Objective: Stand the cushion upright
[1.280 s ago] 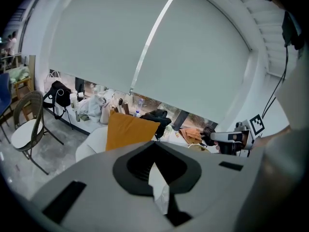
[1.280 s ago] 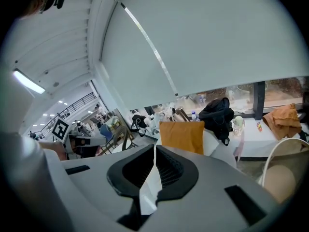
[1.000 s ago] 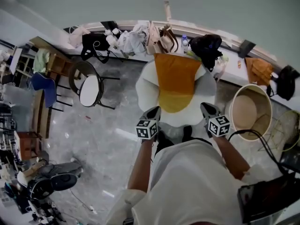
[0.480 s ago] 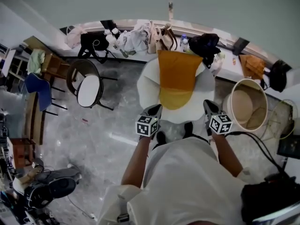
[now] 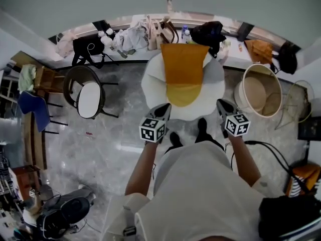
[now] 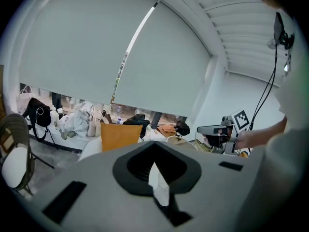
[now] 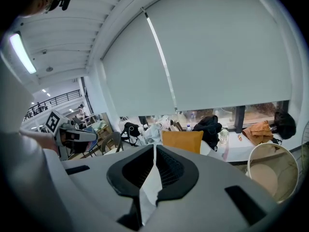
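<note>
An orange cushion [image 5: 183, 64] stands upright against the back of a white petal-shaped seat [image 5: 150, 84], with a yellow pad [image 5: 181, 94] lying below it. My left gripper [image 5: 164, 109] is shut and holds nothing, just short of the seat's front left rim. At the front right rim my right gripper [image 5: 222, 106] is likewise shut and empty. Neither touches the cushion. The left gripper view shows the cushion [image 6: 120, 135] beyond the closed jaws, with the right gripper [image 6: 215, 129] off to the side. In the right gripper view the cushion [image 7: 182, 140] is straight ahead.
A large round tub [image 5: 258, 92] stands right of the seat, with a wire basket [image 5: 296, 107] beyond it. A black chair with a white pad [image 5: 90, 97] is on the left. Bags and clothes [image 5: 135, 34] crowd the window ledge. The person's feet [image 5: 188, 134] stand near the seat.
Both grippers have drawn back from the white seat toward the person, and the feet now show between them. The cushion stays upright.
</note>
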The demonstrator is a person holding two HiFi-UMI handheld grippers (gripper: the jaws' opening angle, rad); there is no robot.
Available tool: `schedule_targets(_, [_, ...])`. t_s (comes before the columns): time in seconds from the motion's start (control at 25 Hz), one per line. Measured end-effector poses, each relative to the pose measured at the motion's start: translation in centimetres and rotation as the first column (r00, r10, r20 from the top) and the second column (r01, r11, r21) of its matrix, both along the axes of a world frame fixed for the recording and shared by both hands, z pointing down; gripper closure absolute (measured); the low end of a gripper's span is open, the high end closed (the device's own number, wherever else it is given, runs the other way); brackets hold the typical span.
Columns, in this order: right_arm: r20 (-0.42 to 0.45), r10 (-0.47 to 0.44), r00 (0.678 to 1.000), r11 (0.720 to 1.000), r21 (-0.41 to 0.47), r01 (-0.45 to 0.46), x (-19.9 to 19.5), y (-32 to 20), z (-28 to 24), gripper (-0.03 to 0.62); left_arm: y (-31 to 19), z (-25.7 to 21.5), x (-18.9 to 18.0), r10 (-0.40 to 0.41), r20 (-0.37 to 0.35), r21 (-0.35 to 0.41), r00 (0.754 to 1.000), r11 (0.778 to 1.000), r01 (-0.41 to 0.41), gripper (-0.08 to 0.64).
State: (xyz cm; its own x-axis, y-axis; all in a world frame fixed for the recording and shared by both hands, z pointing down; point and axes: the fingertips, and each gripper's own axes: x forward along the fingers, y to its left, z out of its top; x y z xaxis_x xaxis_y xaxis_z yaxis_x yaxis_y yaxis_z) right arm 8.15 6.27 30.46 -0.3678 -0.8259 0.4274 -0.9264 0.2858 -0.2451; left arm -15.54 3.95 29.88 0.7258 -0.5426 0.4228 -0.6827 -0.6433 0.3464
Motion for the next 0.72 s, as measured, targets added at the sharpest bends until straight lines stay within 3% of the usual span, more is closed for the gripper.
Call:
schedule_targets(0.24, [-0.018,0.022,1.000,1.000,-0.021,-0.023,0.0,1.4,-0.9,0.554,0.3,-0.8,-0.3,0.027,0.032,0.023,0.999,0.999,-0.027,0.558])
schedule_targets(0.72, [-0.005,-0.027,1.000,1.000,-0.006,0.027,1.4,1.2,-1.7,0.555,-0.7,-1.1,0.7,-0.042,0.016,0.002,0.999,0.999,0.042,0.558])
